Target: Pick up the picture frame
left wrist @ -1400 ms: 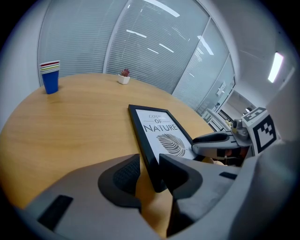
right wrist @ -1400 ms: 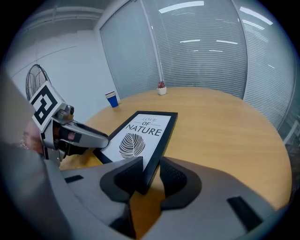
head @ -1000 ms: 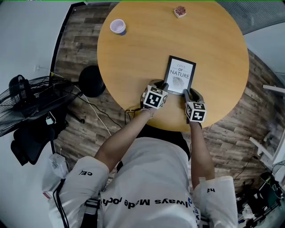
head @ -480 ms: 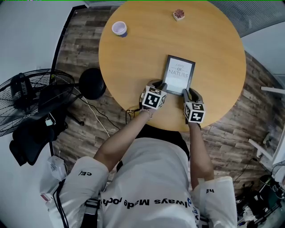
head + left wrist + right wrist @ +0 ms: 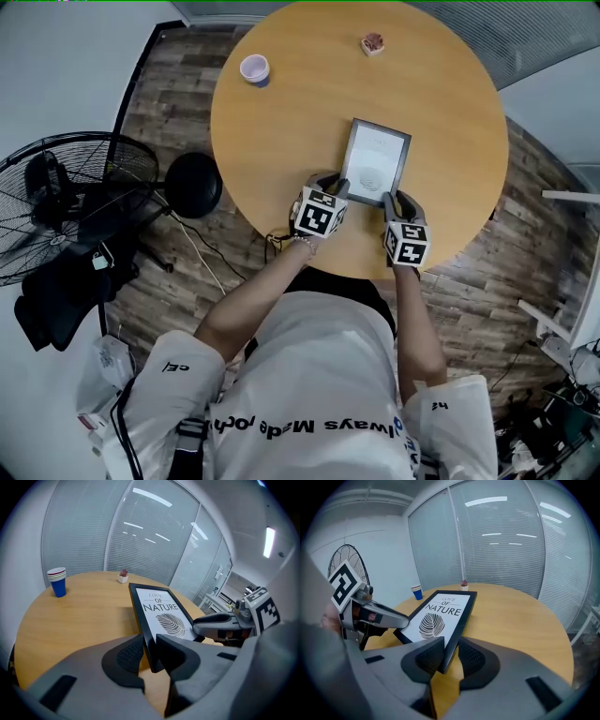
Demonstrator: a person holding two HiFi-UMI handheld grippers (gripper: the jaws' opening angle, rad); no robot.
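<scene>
Frame point(image 5: 375, 161) is clamped at both near corners over the near part of the table point(image 5: 281, 122). The left gripper point(image 5: 149, 644), jaws just now closing, pinches one corner and the right gripper point(image 5: 449, 654) the other. Farther off stand a cup point(image 5: 254, 68) and a plant point(image 5: 373, 43).

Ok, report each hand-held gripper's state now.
Left hand-held gripper: shut on the frame, near left corner; jaws have just been closing.
Right hand-held gripper: shut on the frame, near right corner.
</scene>
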